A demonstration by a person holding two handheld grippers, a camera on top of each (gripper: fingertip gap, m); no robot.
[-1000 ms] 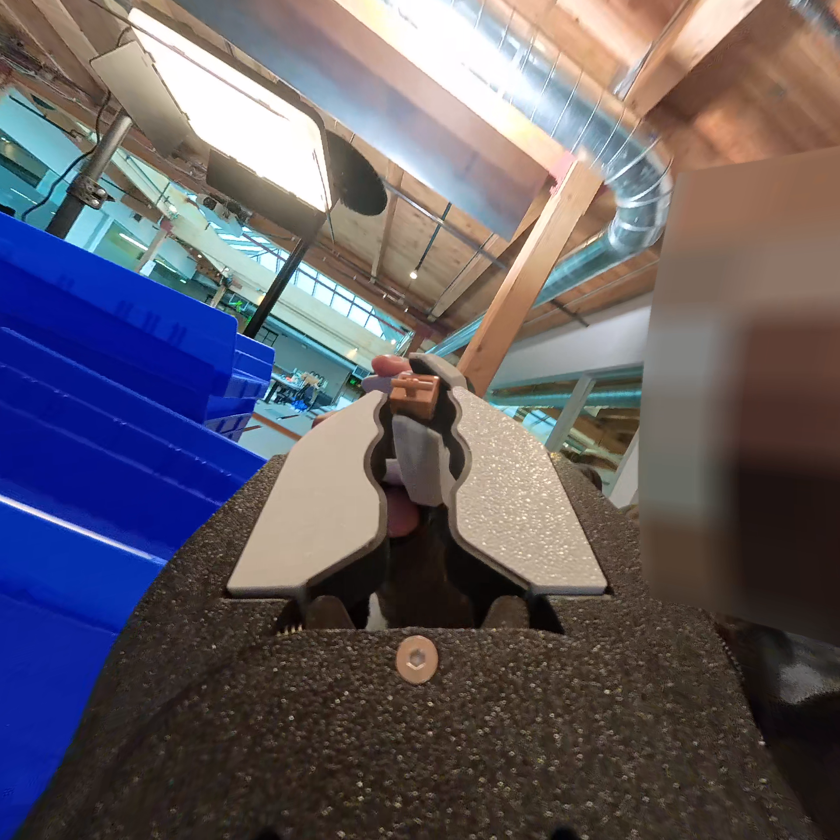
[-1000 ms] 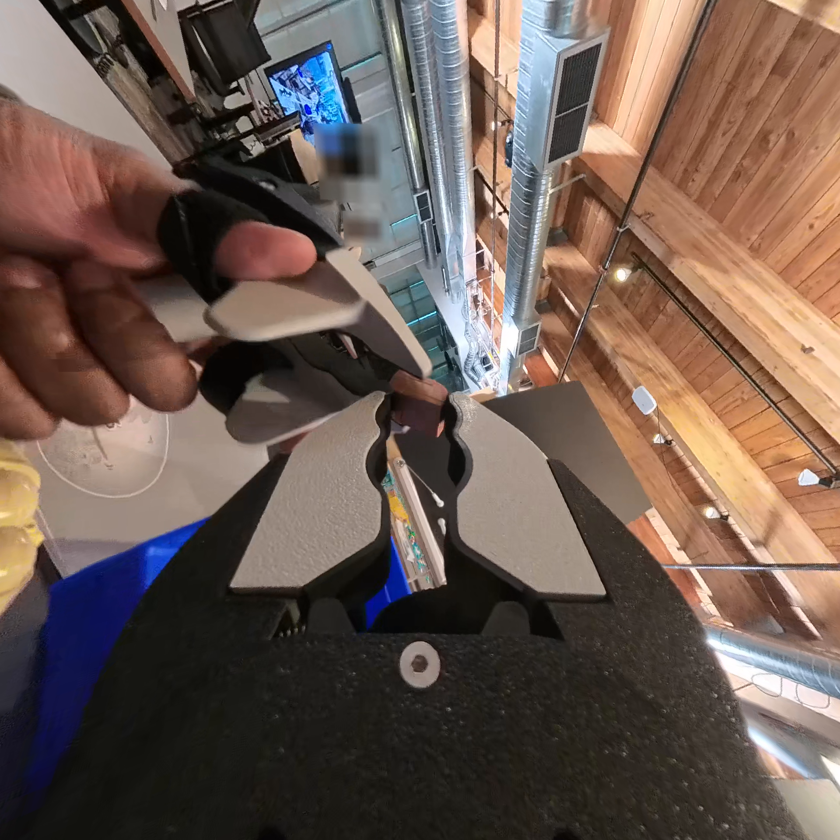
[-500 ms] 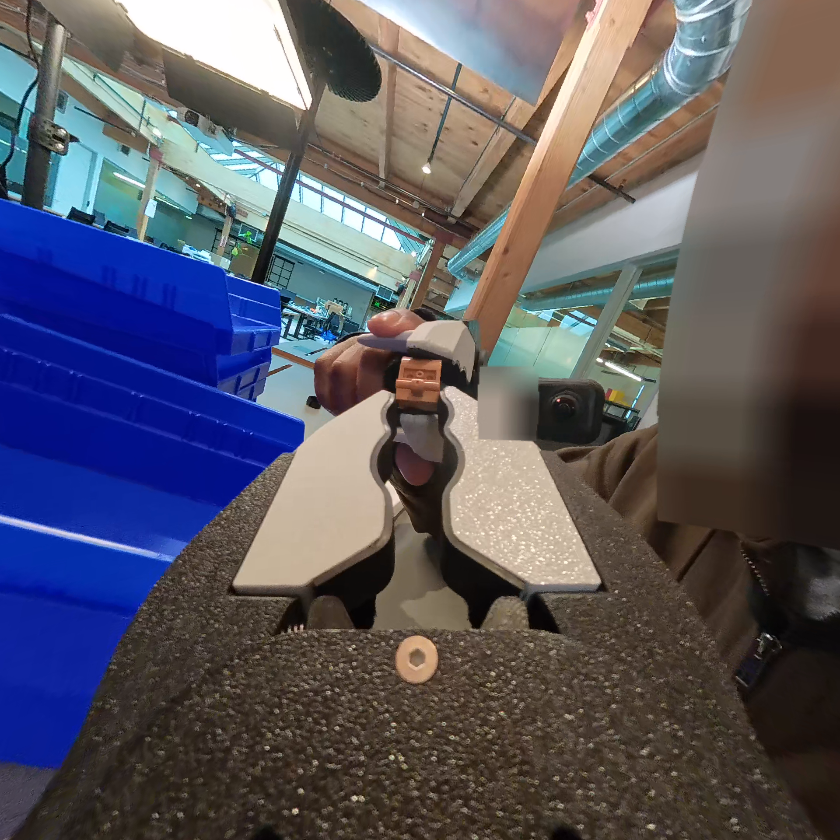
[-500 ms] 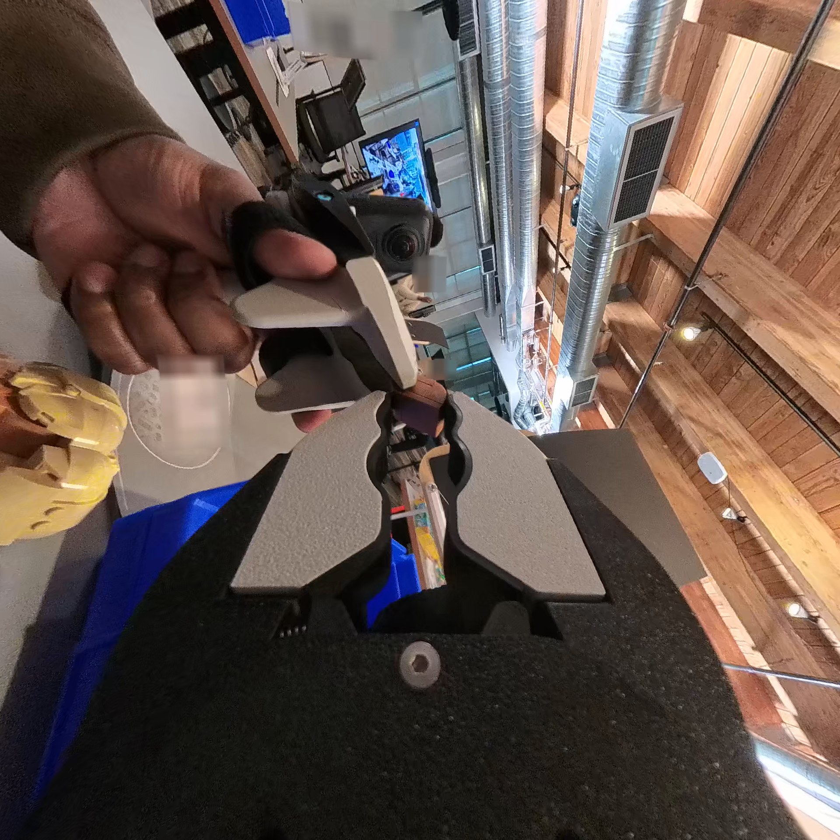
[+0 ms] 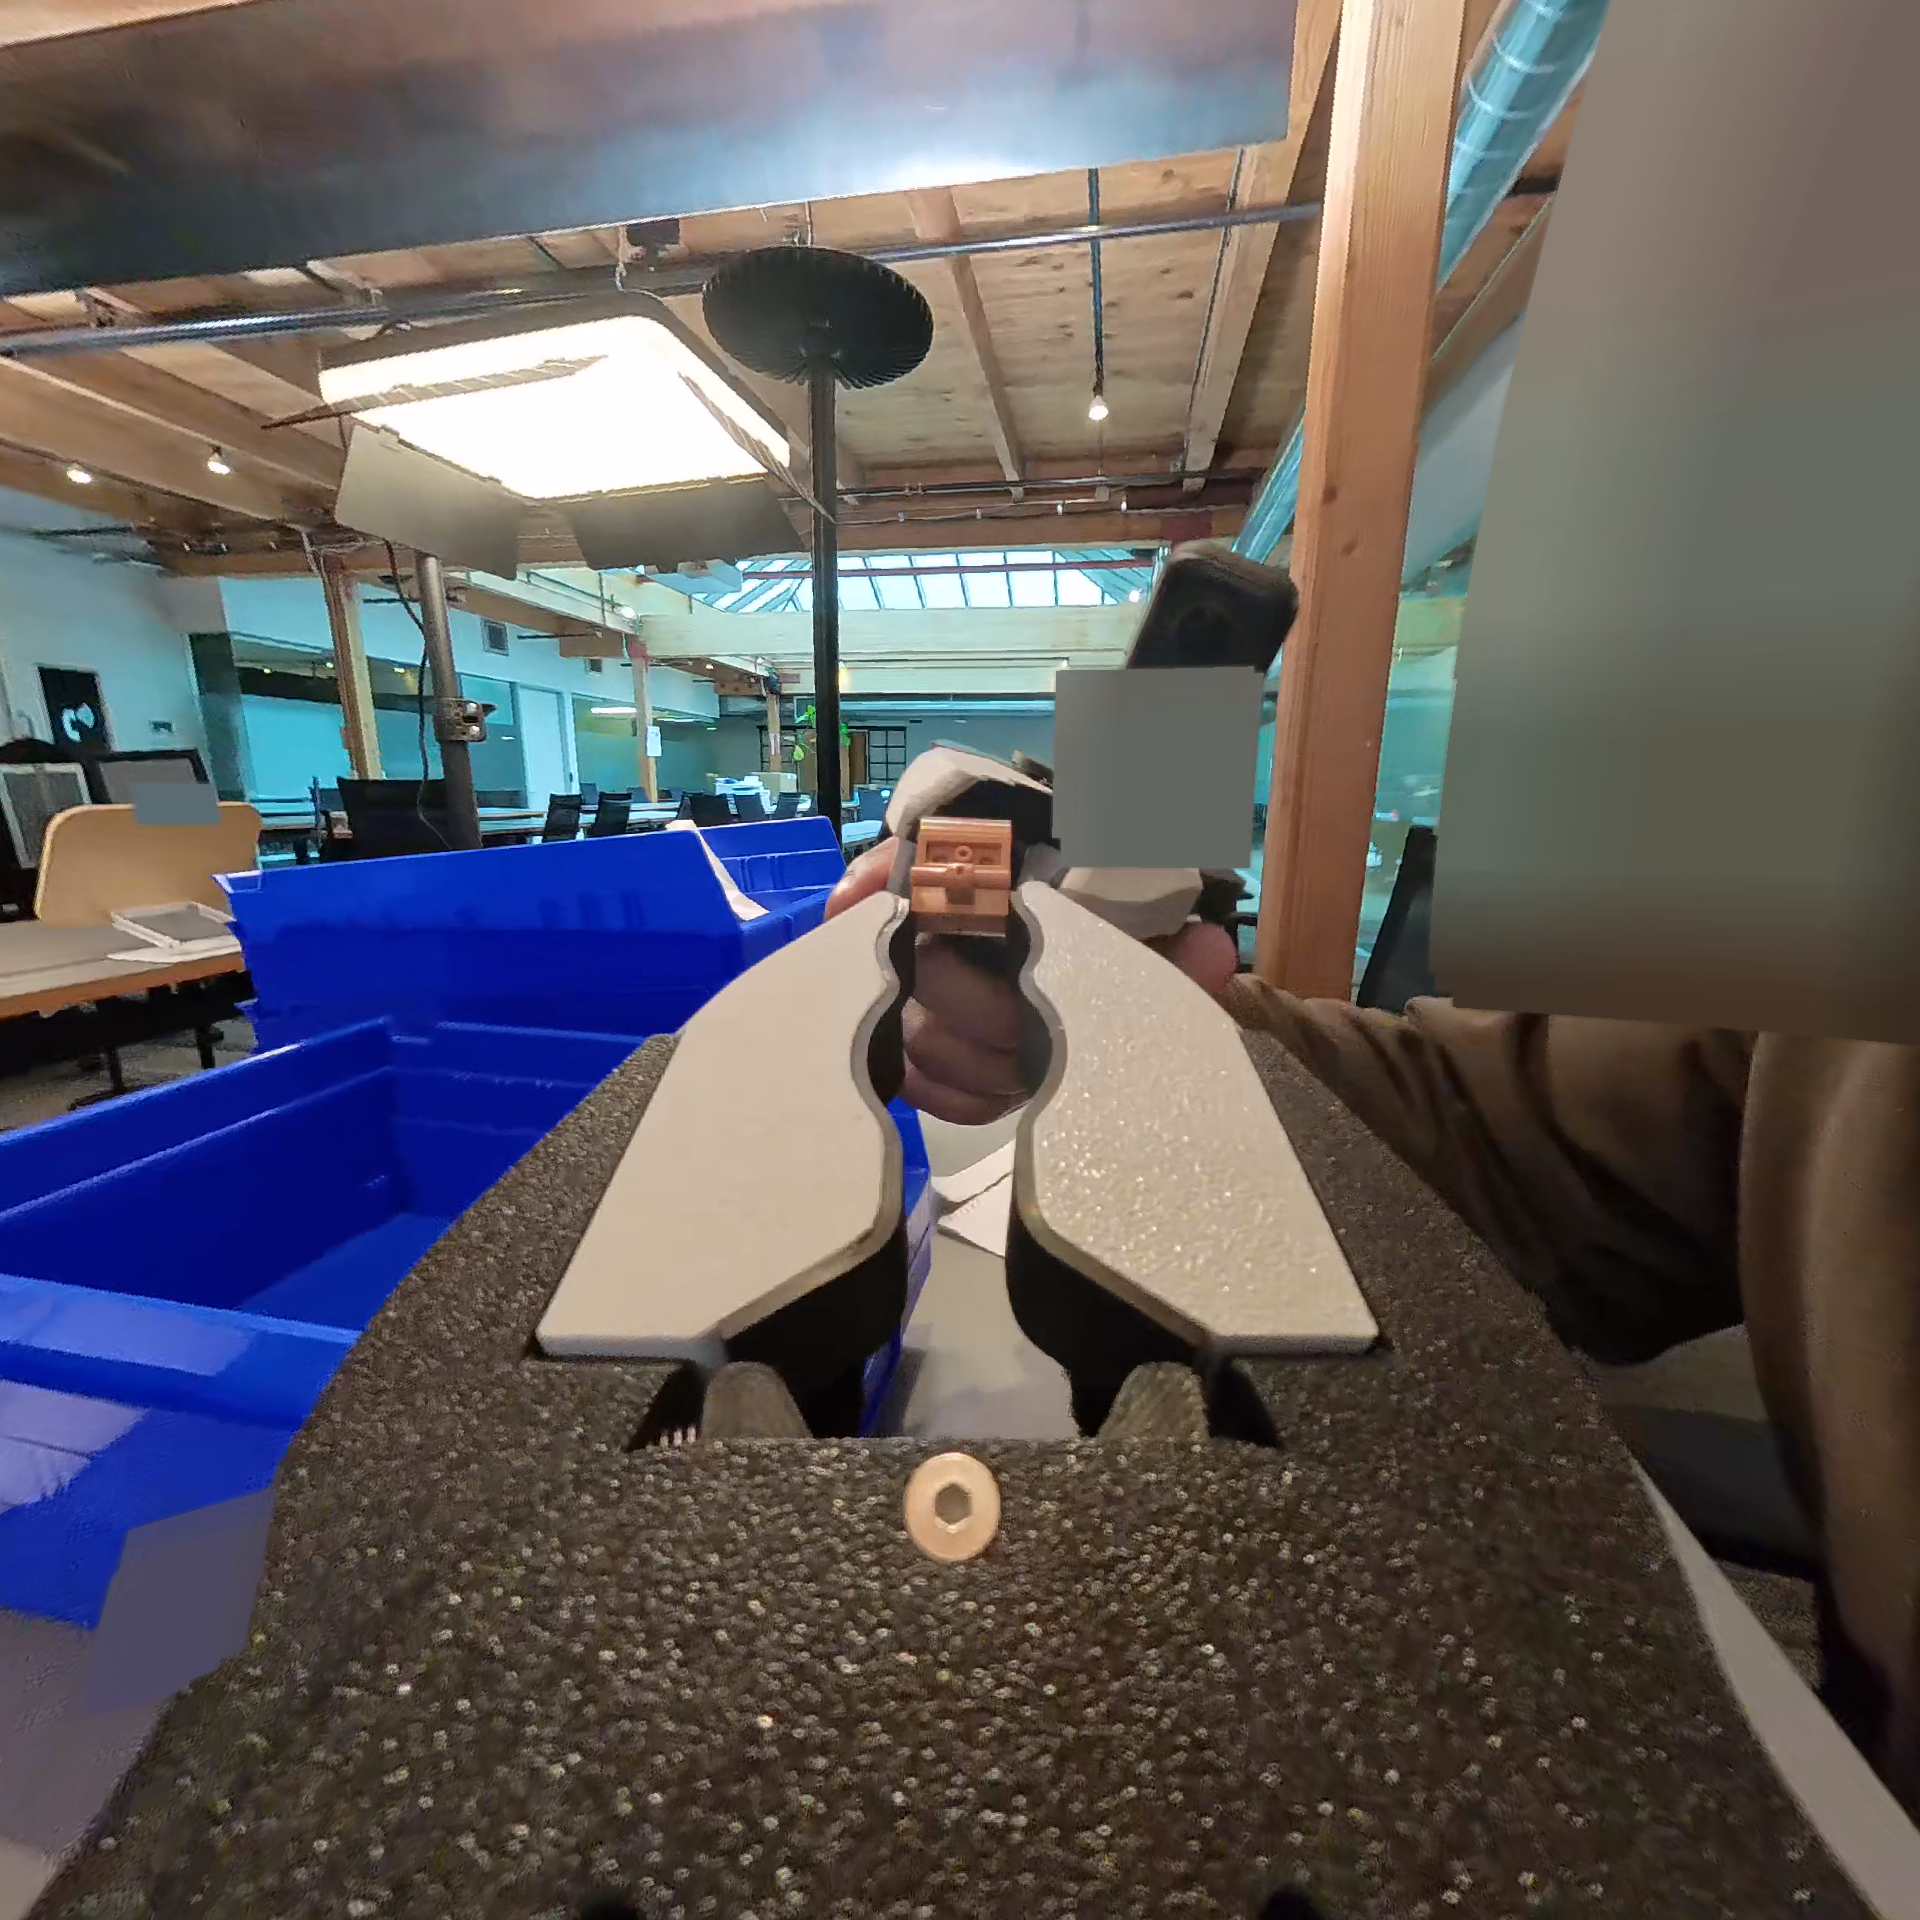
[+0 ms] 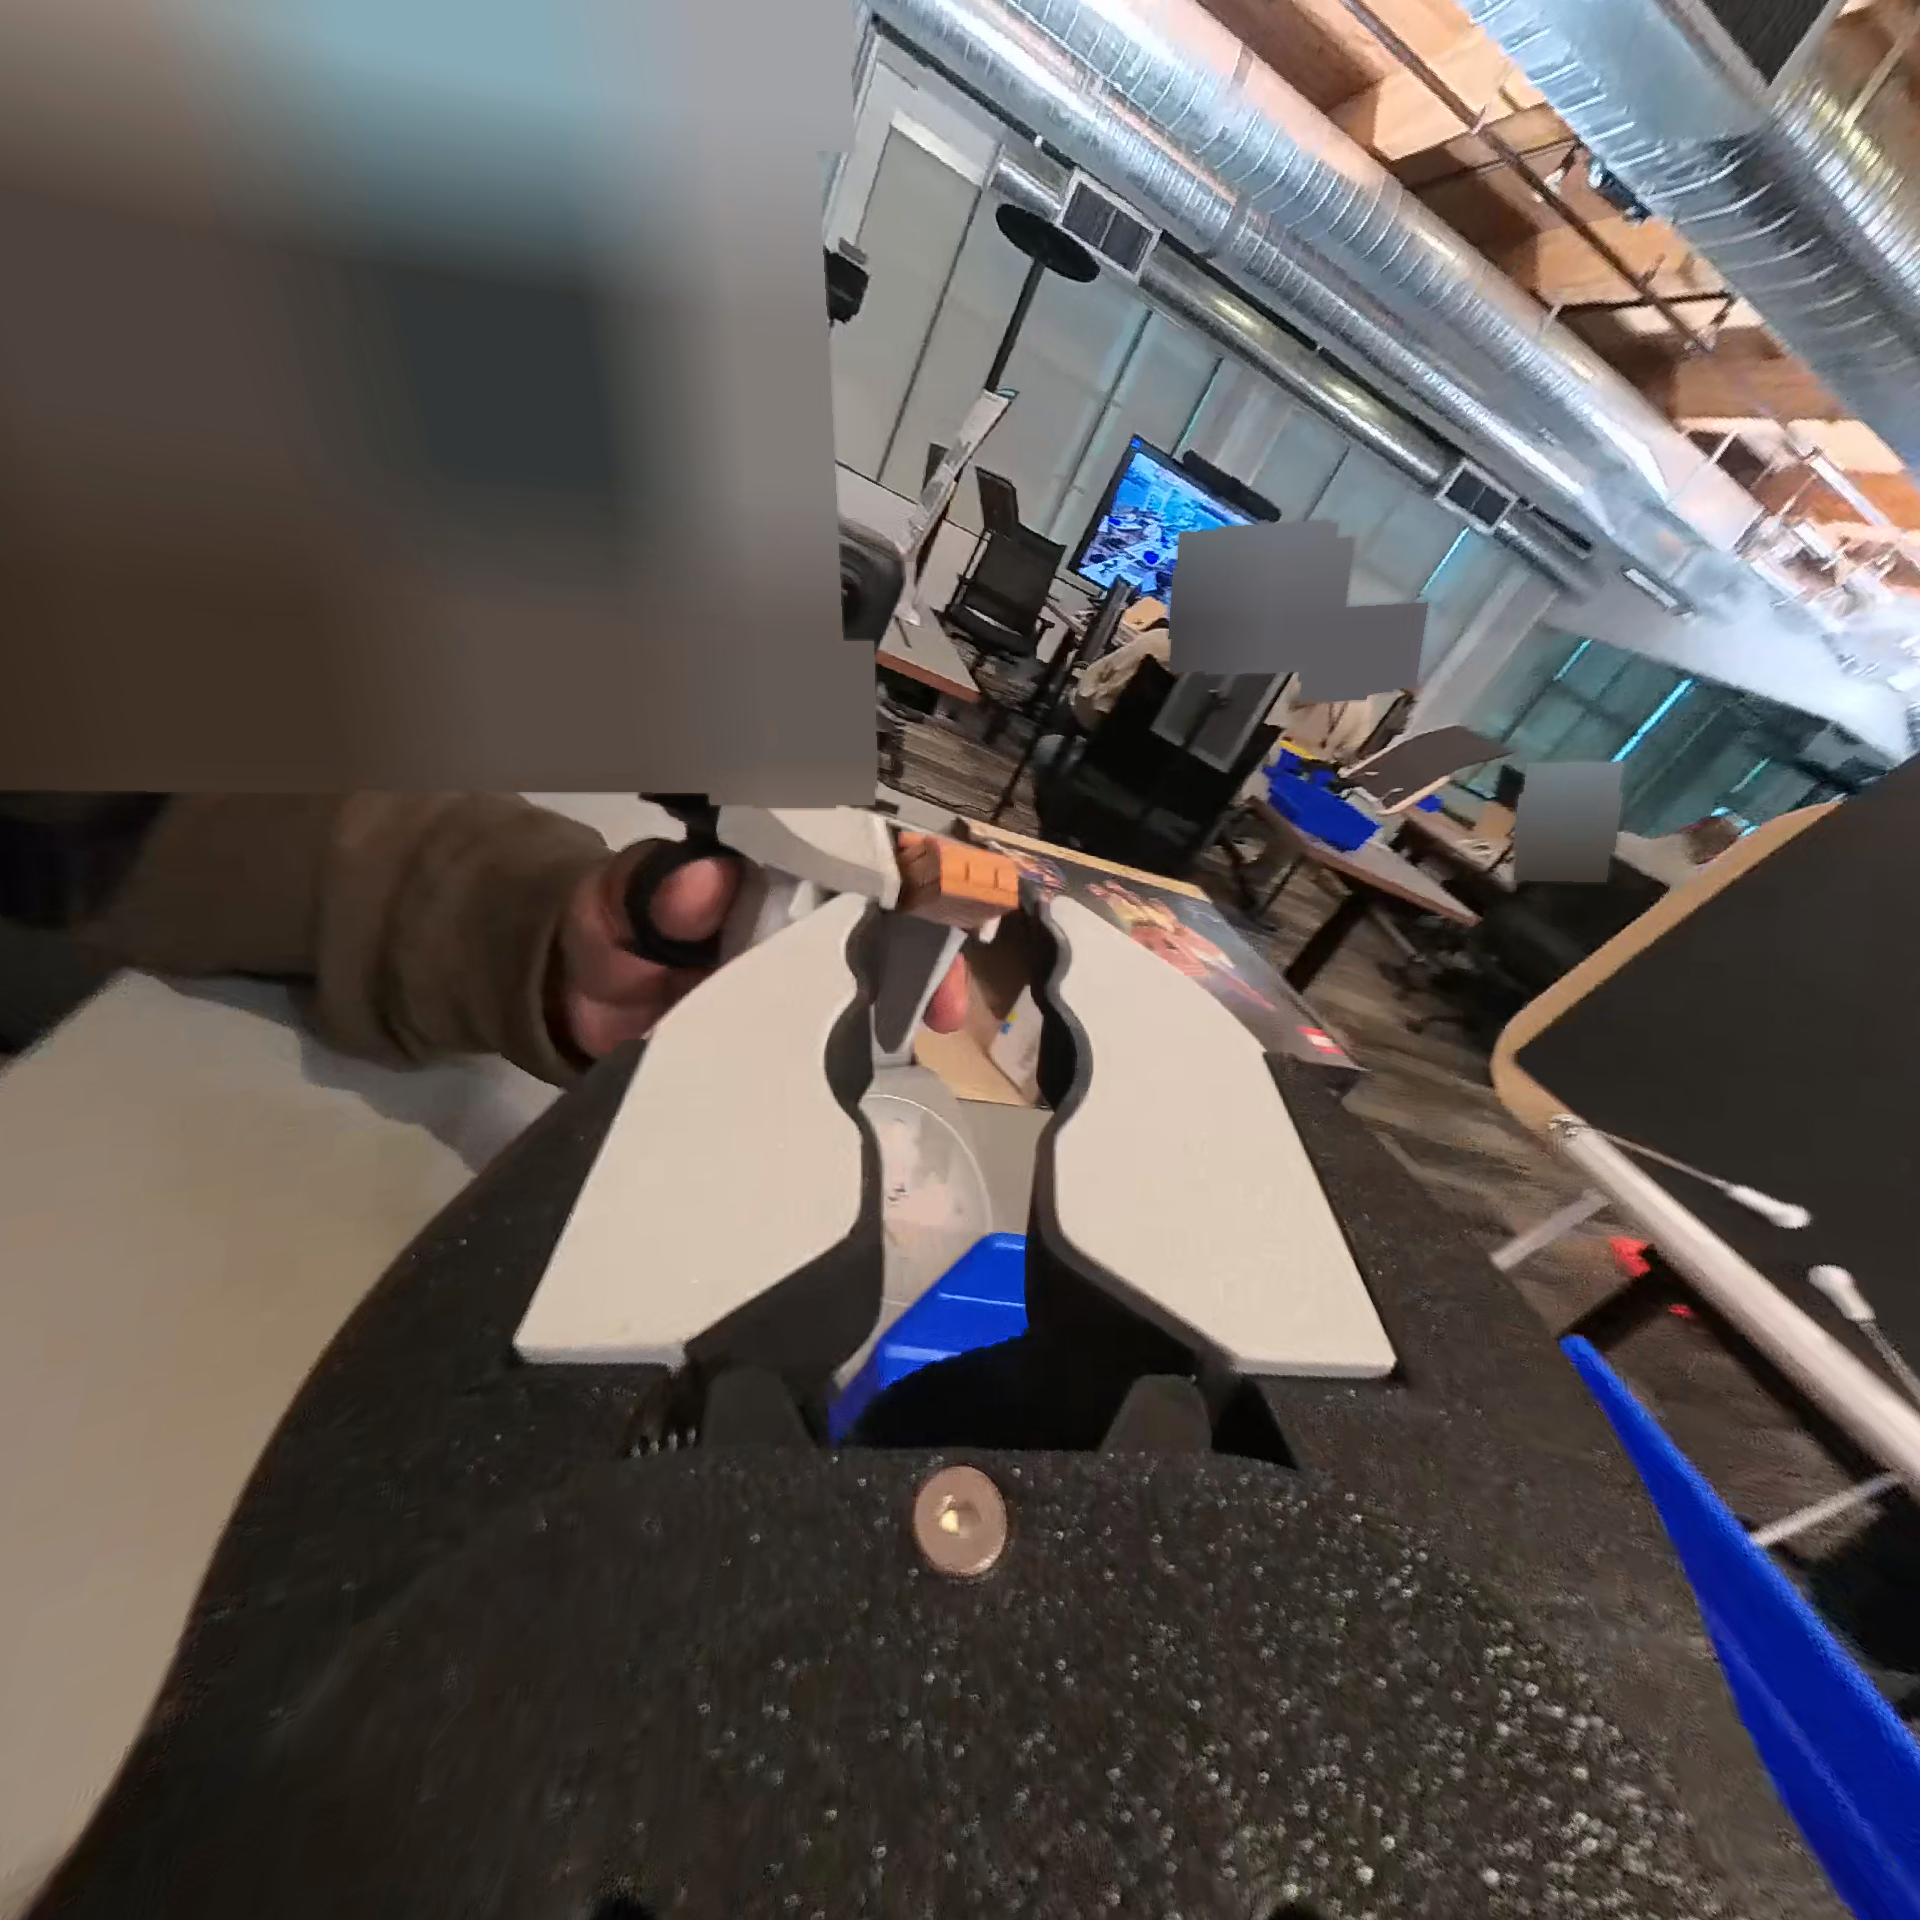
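Brick [image 5: 961, 876] now only in left gripper [image 5: 962, 906]; right gripper [image 6: 951, 914] newly parted, released.

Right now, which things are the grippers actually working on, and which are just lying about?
In hand:
- left gripper, shut on a small tan brick
- right gripper, open, with its fingertips either side of that brick and not pressing it

Lying about:
- blue bins
- printed box
- table

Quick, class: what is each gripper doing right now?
Left gripper: shut on the tan brick.
Right gripper: open beside that brick, not gripping it.
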